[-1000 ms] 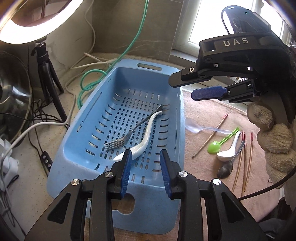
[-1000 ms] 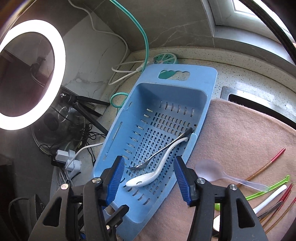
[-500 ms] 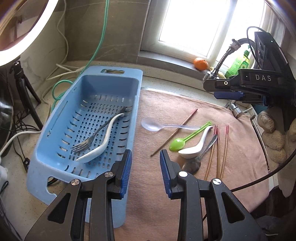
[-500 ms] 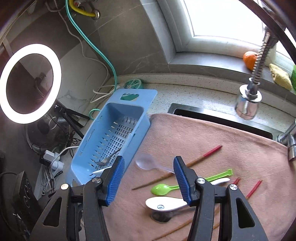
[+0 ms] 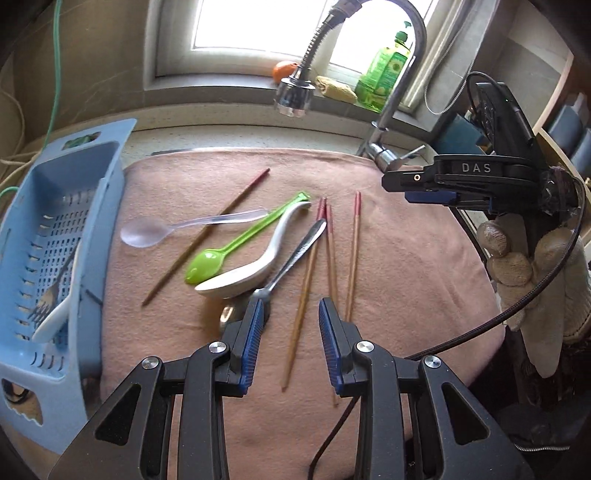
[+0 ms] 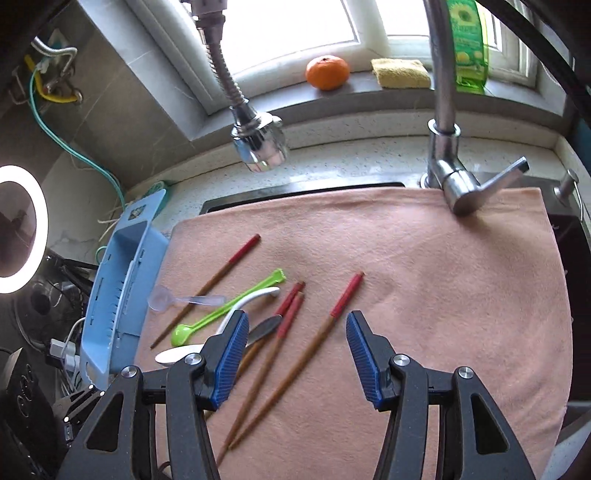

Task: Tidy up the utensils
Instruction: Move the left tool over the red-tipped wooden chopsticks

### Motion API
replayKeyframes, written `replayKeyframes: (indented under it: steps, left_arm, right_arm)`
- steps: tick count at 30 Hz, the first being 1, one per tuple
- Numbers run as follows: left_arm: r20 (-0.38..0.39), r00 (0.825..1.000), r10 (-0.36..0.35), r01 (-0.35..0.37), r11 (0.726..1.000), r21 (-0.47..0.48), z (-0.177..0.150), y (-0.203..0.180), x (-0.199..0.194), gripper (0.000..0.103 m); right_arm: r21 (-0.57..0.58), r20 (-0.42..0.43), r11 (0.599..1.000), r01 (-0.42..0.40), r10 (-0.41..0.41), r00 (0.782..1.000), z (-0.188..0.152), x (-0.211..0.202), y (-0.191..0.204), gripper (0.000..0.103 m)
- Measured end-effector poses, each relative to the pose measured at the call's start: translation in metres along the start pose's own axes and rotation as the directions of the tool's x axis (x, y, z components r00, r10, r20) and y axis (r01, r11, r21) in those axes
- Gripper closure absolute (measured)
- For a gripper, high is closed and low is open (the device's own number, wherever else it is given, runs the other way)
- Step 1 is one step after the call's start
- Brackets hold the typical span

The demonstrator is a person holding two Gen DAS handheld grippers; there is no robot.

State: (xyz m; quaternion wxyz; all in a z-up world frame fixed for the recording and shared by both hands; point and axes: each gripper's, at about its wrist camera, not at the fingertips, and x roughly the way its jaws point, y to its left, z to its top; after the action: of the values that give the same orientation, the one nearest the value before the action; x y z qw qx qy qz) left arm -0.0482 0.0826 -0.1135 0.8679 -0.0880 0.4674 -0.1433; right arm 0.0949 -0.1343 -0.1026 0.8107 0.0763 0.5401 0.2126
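Claws hover over the pink cloth (image 6: 443,258), both empty with jaws apart: left claw (image 5: 291,328) narrower, right claw (image 6: 295,350) wider. Open cloth lies to the right of the chopsticks (image 6: 332,325); the faucet (image 6: 443,140) stands at the far edge. Utensils lie clustered just left: green spoon (image 5: 221,254), white spoon (image 5: 258,266), clear spoon (image 5: 147,232), metal spoon (image 5: 295,254). Blue basket (image 5: 110,229) borders the cloth's left edge, holding a fork (image 5: 48,299) and another white spoon.

Bright daylight pours in from the window (image 6: 295,33). Picture edges bend and go dark. The chopsticks (image 6: 280,354) look blurry.
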Motion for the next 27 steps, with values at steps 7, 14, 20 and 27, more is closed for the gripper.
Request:
replayKeyframes:
  steps: [7,14,20,27]
  left_arm:
    - [0.000,0.998,-0.066,0.066,0.997,0.048,0.015,-0.023,-0.013,0.077]
    - [-0.018,0.998,-0.061,0.062,0.994,0.086,0.021,-0.032,-0.006,0.083]
    - [-0.112,0.993,-0.046,0.055,0.995,0.079,0.015,-0.035,0.046,0.092]
    - [-0.166,0.986,0.007,0.005,0.997,0.071,0.023,-0.028,0.079,0.093]
  right_arm:
    - [0.067,0.014,0.996,-0.060,0.059,0.998,-0.007,-0.029,-0.026,0.052]
    - [0.029,0.056,0.999,-0.033,0.031,0.998,-0.003,-0.047,-0.028,0.053]
    - [0.056,-0.073,0.998,-0.029,0.033,0.997,-0.016,0.008,-0.021,0.078]
    - [0.151,-0.155,0.988,-0.018,0.042,0.987,-0.017,0.061,-0.018,0.082]
